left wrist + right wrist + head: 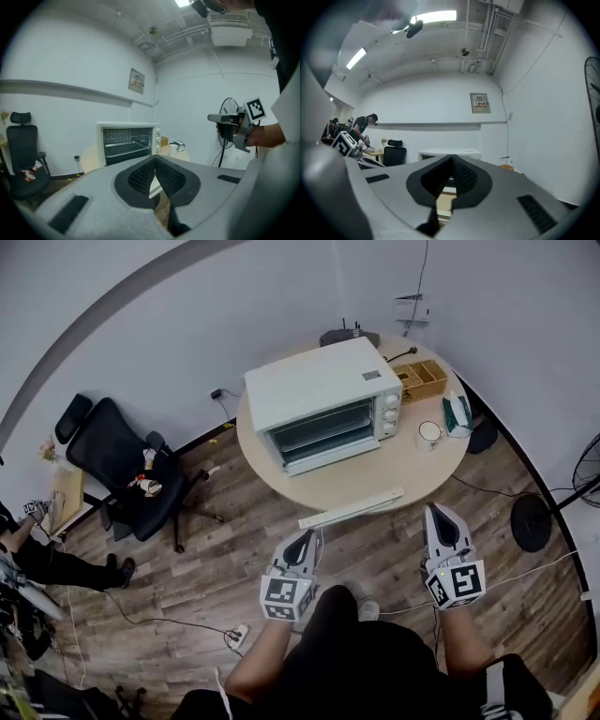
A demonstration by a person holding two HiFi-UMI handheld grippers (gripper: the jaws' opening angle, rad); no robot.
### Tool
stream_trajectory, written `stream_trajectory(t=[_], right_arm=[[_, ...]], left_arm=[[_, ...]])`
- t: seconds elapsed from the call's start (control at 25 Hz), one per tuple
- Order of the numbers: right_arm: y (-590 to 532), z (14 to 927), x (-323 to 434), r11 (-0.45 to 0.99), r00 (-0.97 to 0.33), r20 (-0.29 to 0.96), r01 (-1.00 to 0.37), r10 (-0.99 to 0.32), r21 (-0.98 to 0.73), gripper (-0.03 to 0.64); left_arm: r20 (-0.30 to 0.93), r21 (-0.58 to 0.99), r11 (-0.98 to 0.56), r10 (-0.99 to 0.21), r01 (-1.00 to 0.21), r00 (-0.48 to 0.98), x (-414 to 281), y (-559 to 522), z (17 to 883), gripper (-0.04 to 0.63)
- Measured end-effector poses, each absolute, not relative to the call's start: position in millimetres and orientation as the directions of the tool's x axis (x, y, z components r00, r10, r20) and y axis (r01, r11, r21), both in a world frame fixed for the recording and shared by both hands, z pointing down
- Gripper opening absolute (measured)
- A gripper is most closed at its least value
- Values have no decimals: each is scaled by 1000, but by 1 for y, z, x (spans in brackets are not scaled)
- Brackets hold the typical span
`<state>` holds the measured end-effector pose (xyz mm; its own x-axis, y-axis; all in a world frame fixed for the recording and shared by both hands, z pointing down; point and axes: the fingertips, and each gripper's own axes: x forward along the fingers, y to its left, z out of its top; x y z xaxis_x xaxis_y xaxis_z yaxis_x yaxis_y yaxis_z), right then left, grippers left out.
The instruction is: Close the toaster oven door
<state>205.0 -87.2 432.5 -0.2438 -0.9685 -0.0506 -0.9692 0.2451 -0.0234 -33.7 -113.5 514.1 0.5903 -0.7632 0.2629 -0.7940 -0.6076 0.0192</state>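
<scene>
The white toaster oven [323,395] stands on the round wooden table [412,470], its front facing me. Its door [328,460] looks swung down, a pale panel jutting from the bottom of the front. In the left gripper view the oven [127,143] shows its bare racks. My left gripper [307,540] hangs short of the table, over the floor, shut and empty [155,160]. My right gripper [438,515] is level with it at the right, jaws together with nothing between them [451,159]. It also shows in the left gripper view [225,119].
A long white bar [352,507] lies along the table's near edge. A white mug [429,434], a tissue pack [457,413] and a wooden box [422,379] sit right of the oven. A black office chair [122,465] stands left, a fan base [530,521] right. Cables cross the floor.
</scene>
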Motion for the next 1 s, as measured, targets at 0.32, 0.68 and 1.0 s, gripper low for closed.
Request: stream_trajectory(t=[0.32, 0.68, 1.0], right_arm=[[-131, 439, 170, 381, -379, -40, -924, -924, -34, -2], [-180, 458, 130, 472, -472, 2, -881, -882, -38, 0], [-197, 468, 116, 493, -494, 25, -869, -869, -50, 0]], left_arm=[[307, -13, -530, -809, -848, 501, -59, -138, 530, 5], [364, -88, -530, -805, -844, 468, -65, -164, 555, 5], [518, -223, -597, -742, -771, 425, -65, -167, 600, 105]])
